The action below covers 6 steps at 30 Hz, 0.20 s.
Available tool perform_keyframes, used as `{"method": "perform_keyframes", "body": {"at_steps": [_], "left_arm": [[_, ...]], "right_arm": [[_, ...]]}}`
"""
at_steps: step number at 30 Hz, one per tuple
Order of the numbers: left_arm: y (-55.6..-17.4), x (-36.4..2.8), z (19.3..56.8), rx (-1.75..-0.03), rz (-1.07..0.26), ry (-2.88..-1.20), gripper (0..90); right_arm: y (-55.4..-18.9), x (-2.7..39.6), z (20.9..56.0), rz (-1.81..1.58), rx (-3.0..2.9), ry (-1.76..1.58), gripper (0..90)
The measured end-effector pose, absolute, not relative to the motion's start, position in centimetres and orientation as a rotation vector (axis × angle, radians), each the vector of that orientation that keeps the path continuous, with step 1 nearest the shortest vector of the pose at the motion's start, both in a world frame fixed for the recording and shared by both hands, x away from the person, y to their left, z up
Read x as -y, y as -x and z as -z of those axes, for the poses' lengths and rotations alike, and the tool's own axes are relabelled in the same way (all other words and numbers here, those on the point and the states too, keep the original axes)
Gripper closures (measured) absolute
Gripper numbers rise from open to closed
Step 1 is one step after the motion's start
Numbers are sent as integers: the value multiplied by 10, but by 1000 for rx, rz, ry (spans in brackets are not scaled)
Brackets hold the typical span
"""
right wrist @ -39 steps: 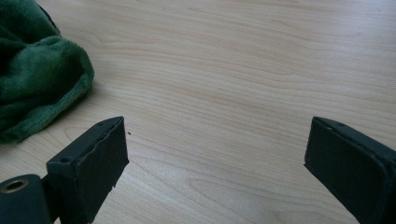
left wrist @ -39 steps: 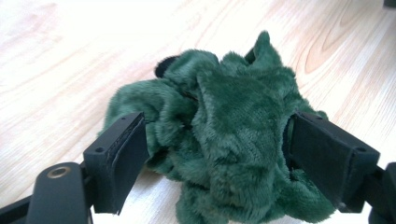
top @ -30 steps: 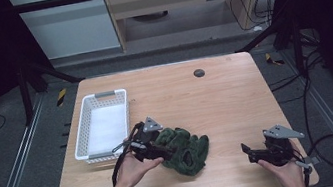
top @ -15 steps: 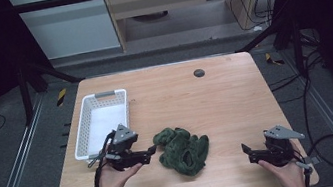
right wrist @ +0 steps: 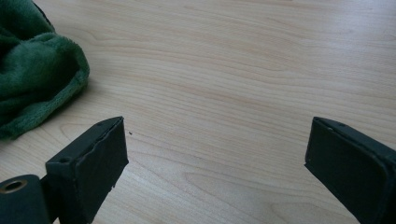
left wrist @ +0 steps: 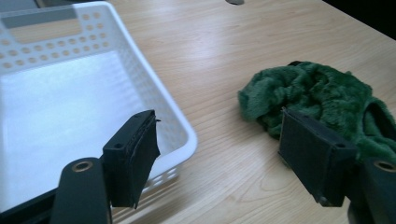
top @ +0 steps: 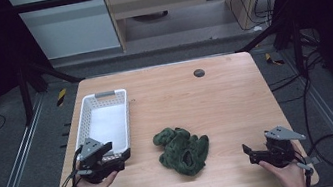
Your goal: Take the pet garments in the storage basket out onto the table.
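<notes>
High view: bare white basket (top: pixel 91 116)

Wooden table (top: pixel 236 97) bears basket (top: pixel 88 117), green cloth (top: pixel 183 150)

Basket (top: pixel 88 117) left of crumpled cloth (top: pixel 183 150), both on table (top: pixel 226 99)

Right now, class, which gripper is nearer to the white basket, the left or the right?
Left. The left gripper sits right at the near corner of the white basket. The right gripper is far across the table, beyond the green cloth.
</notes>
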<state>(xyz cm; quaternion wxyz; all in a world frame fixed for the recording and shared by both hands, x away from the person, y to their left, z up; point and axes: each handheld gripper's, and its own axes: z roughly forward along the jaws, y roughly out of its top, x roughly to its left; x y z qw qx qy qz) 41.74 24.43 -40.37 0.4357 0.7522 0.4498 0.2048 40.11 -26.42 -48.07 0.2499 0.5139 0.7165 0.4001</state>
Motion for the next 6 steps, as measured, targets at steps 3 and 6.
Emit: {"method": "perform_keyframes", "body": {"at_steps": [3, 6], "left_arm": [[-413, -255, 408, -1143, -537, -1837, 277], [-410, -262, 412, -1156, -553, -1822, 282]], "right_arm": [[-401, 264, 481, -1085, -1951, -1396, 56], [-400, 263, 481, -1080, -1953, -1400, 57]]}}
